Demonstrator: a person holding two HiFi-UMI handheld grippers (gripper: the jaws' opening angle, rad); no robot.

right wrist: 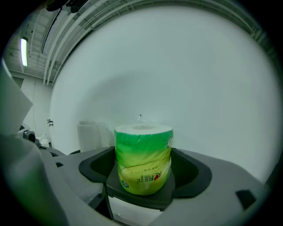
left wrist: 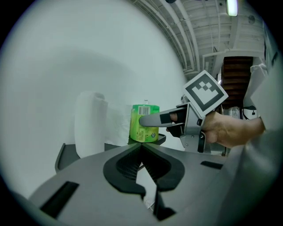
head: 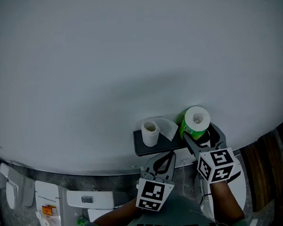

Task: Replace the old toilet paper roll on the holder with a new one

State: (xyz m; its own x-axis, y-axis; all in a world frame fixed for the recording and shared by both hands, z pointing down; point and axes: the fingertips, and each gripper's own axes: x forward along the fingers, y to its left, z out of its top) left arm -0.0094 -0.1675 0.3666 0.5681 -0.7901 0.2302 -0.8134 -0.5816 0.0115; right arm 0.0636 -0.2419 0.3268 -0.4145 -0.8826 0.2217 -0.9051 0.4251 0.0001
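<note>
- Because the new roll stands dead ahead of the right gripper, at its 12 o'clock, that gripper is much the nearer hand for any lift.
- Wrapped in green, it sits upright on the right end of the holder shelf, its long axis vertical and its core facing up.
- The right jaws are spread wide and straddle the roll at 3 and 9 o'clock. A dark gap shows on each side, so the pads look clear of the wrap and nothing is gripped.
- The old roll, white and thinner, stands upright at the new roll's 9 o'clock, apart from it.
- It is at roughly 11 o'clock from the left gripper.
- The left jaws are pressed together at the tips, with nothing between them.
</note>
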